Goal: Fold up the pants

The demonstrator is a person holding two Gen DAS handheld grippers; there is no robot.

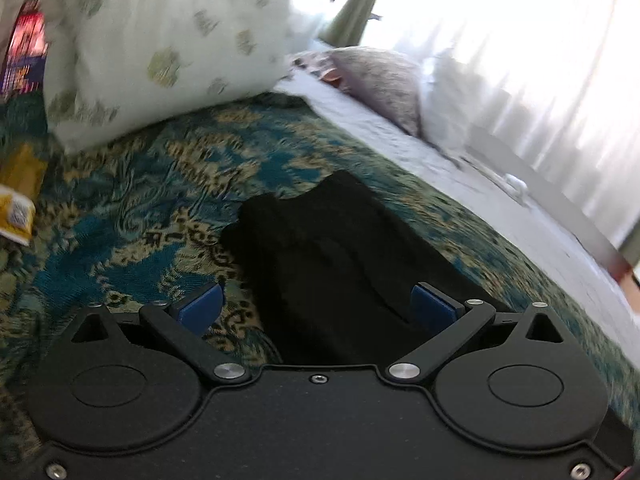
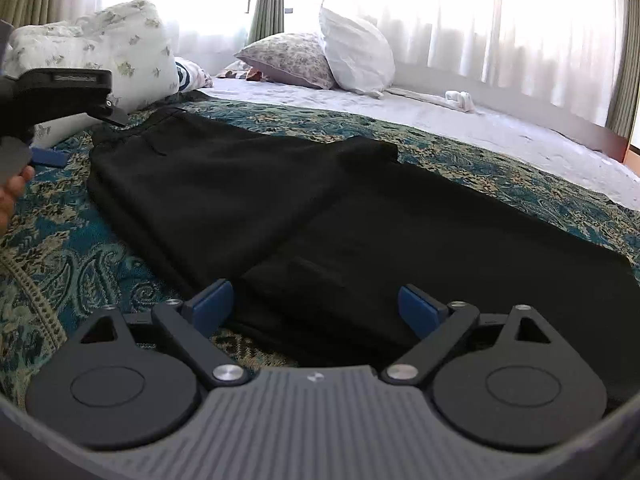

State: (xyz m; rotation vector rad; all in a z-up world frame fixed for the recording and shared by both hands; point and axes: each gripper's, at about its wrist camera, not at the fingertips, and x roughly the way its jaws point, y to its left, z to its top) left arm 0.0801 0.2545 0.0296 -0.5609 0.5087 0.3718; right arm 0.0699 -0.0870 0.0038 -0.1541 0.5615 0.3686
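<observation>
The bed (image 2: 500, 136) is the biggest thing here, with a teal patterned cover (image 2: 60, 248) laid over its near half and a white sheet beyond — a broad, soft, flat place that gives a garment room to be spread. One pair of black pants (image 2: 320, 208) lies on that cover, straight ahead of the right gripper (image 2: 316, 304). They look already doubled lengthwise, leg over leg, with a flap turned back near the middle, so my guess is that the fold is partly made and the cross fold remains. They are spread flat, probably so the edges can be lined up.

Pillows stand far beyond the fingers, up against the bright curtains. I count four in the right wrist view: two white ones with green sprigs (image 2: 120, 44) to the far left, one flowered (image 2: 288, 60) and one plain white (image 2: 356, 52) further right.

Two grippers, one per hand. The right one's blue fingers (image 2: 210, 304) are spread wide, the near end of the pants lying between them, nothing pinched. The left gripper (image 1: 316, 308) hovers at the other end, its fingers (image 1: 200, 306) also apart — dark cloth sits between and ahead of them, ungripped. That placing, one at each end, suits lifting one end towards the other.

A yellow packet (image 1: 16, 200) lies far left of the left fingers.
</observation>
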